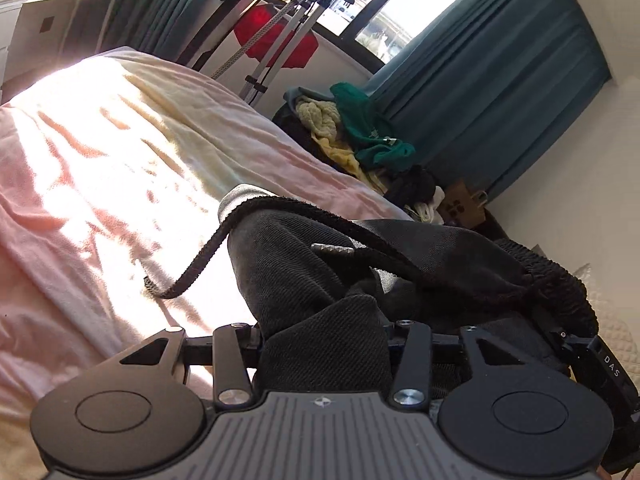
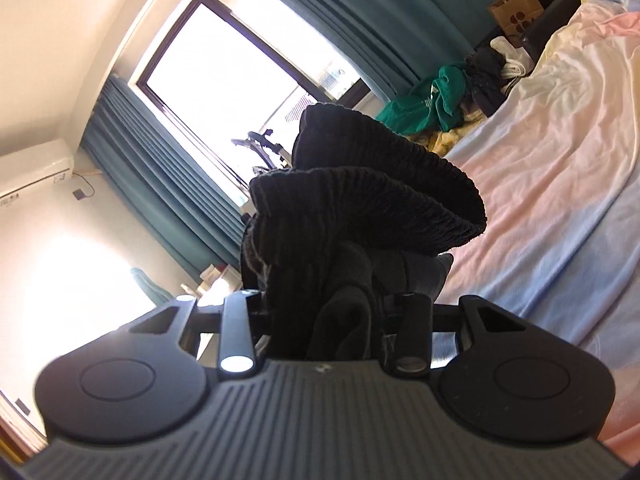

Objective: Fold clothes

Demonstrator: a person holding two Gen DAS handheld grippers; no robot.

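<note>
Sunlit pink bedding [image 1: 100,168] spreads below while my left gripper [image 1: 324,344] and right gripper [image 2: 332,312] each clamp bunched fabric of the dark trousers [image 1: 320,272], lifted above the bed.

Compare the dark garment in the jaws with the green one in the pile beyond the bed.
The dark garment is bunched between the left gripper jaws, raised over the bed; the green garment lies loose on a pile. The dark one shows a ribbed waistband and drawcord; the green one shows pale print. Both are crumpled, unfolded.
</note>
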